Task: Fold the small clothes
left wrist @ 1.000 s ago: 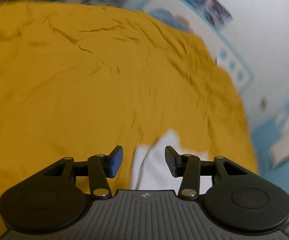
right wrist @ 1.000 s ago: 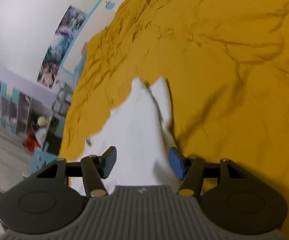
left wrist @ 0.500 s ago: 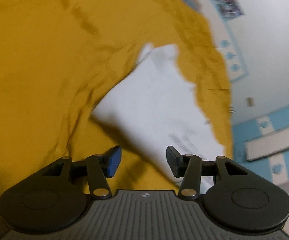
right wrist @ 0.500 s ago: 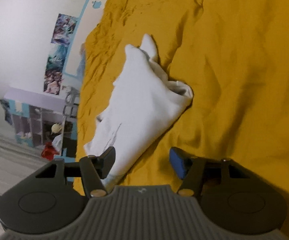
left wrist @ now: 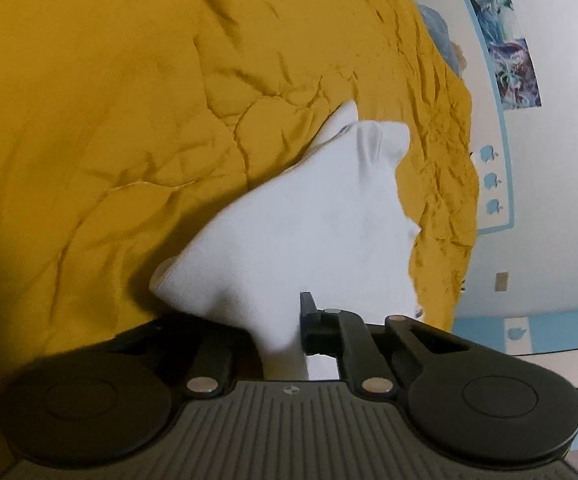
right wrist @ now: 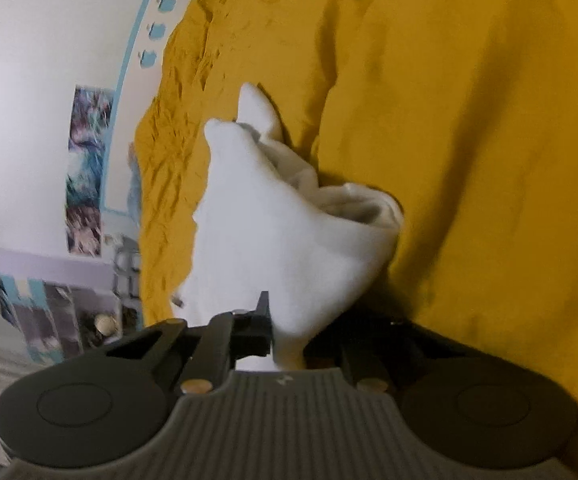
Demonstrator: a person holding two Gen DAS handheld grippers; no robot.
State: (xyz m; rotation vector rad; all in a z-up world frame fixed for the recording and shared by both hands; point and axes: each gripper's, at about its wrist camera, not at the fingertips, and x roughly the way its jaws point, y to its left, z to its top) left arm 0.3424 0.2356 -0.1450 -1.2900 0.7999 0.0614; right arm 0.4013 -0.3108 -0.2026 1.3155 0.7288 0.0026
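Observation:
A small white garment (left wrist: 309,216) lies on a wrinkled yellow bedsheet (left wrist: 109,120). My left gripper (left wrist: 281,332) is shut on the garment's near edge, which bunches between the fingers; the left finger is hidden under the cloth. In the right wrist view the same white garment (right wrist: 281,232) shows folded layers and an open hem on the right. My right gripper (right wrist: 289,340) is shut on its near edge, and cloth hides the right finger.
The yellow bedsheet (right wrist: 469,120) fills most of both views. A white wall with a blue border and a poster (left wrist: 505,52) stands past the bed's edge. A shelf with clutter (right wrist: 57,308) stands on the floor to the left of the bed.
Both grippers were open above the garment and have now closed on its near edge. The garment has bunched up and lifted toward the cameras.

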